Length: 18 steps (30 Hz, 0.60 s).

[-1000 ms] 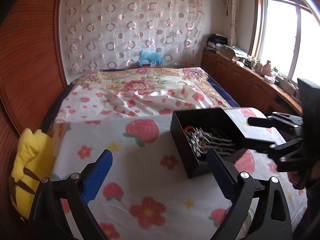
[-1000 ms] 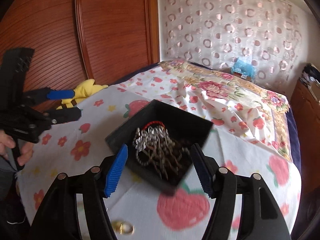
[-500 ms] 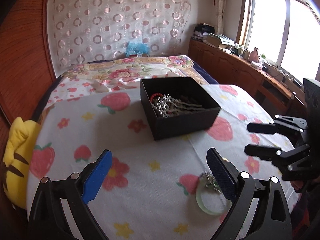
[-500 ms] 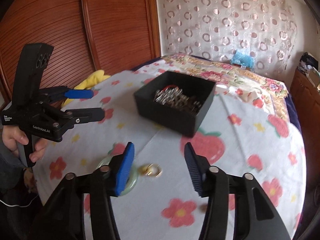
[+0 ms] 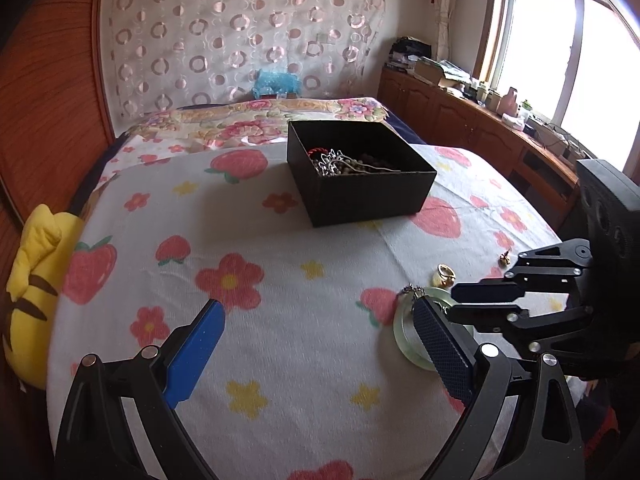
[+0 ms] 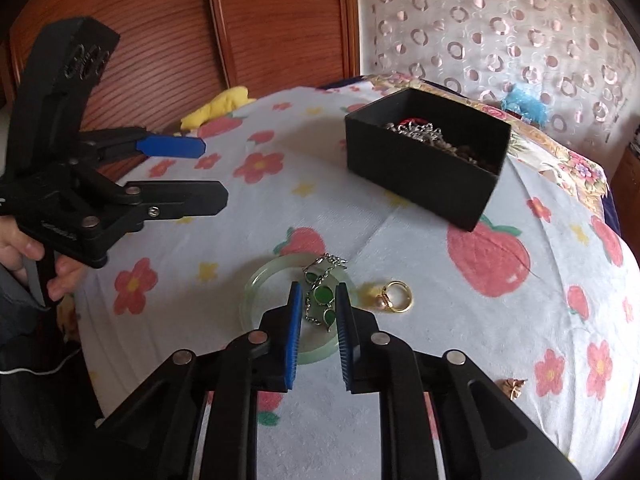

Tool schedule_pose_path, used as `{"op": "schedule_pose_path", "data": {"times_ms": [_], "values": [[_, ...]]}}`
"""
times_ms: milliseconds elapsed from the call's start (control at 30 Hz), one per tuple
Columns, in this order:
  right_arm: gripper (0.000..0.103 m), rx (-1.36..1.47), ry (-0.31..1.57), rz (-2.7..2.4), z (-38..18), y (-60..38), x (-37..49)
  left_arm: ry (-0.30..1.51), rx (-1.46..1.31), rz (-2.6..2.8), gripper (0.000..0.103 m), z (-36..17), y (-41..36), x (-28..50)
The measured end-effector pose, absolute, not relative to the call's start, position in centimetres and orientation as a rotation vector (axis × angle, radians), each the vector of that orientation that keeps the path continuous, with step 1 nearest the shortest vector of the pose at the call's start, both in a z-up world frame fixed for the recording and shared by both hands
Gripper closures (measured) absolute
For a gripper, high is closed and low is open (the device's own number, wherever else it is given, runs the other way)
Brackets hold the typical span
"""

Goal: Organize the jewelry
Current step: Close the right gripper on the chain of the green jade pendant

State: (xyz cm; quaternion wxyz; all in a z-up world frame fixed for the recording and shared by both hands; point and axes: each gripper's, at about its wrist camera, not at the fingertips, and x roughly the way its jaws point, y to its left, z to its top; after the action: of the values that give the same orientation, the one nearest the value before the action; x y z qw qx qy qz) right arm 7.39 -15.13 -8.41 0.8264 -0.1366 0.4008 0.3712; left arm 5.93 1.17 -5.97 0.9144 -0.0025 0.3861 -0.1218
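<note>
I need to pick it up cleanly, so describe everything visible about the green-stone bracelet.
The green-stone bracelet is a silvery chain linking flat oval green stones in metal settings. It lies loosely bunched on the strawberry-print blanket, draped over the far rim of the pale jade bangle and trailing into its middle. The right hand-held gripper has just been closing, its blue pads either side of the stones; contact is unclear.

My left hand-held gripper's finger [image 5: 438,354] hides the jade bangle [image 5: 408,338] at its 3 o'clock side; the small trinket [image 6: 513,386] is too tiny to identify.

Both wrist views look steeply down along their tongs, close over the bed [image 5: 280,320]; both share the black box [image 5: 360,196] and jade bangle [image 6: 260,300].
</note>
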Motion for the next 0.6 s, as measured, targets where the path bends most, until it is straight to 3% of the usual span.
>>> {"op": "schedule_pose_path", "data": {"times_ms": [600], "values": [[0.087,-0.395,0.884,0.773,-9.6,-13.3,8.1,0.806,-0.035,-0.268,0.011,-6.2,1.2,5.9]]}}
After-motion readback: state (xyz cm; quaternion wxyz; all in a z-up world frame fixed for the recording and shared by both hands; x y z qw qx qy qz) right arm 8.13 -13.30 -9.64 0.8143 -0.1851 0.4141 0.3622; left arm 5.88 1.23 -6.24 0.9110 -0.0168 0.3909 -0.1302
